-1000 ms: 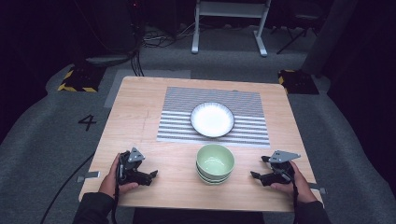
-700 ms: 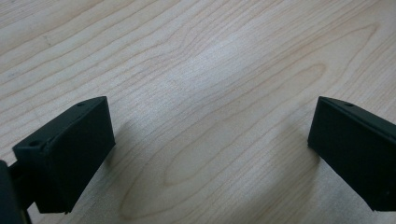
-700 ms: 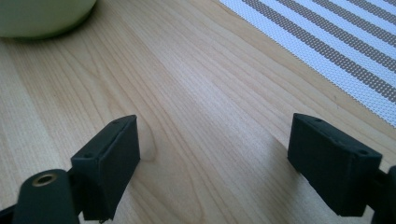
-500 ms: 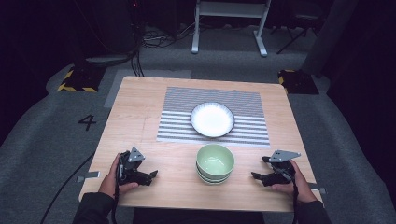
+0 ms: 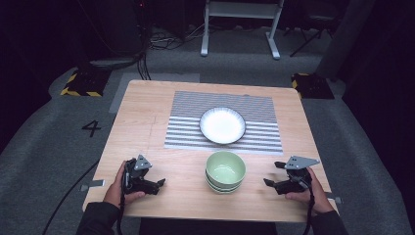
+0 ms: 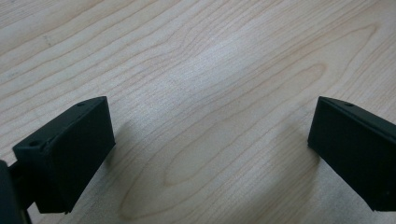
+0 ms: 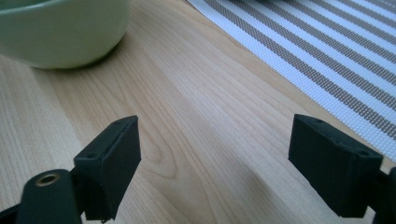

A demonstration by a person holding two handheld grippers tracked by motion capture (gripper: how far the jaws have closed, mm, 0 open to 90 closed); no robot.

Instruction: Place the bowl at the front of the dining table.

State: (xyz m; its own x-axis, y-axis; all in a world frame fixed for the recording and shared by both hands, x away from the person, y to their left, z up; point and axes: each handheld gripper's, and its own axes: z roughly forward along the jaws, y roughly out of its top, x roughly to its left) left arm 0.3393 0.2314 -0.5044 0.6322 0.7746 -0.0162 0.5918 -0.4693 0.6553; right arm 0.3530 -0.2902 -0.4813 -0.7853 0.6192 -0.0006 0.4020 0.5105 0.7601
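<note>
Right gripper [image 5: 276, 178], jaws spread and empty, rests at 3 o'clock of the stacked green bowls [image 5: 225, 171]; left gripper [image 5: 155, 182], likewise spread, at 9 o'clock. Step in hand, judged: approach. Next move likely requires closing in on the top bowl's rim.

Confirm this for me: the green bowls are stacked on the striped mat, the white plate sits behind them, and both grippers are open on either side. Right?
Not quite. The green bowls stand on the bare wood of the table, in front of the striped mat, as the high view shows. The white plate is the thing on the mat, behind them. The left gripper and right gripper are open on either side.
</note>
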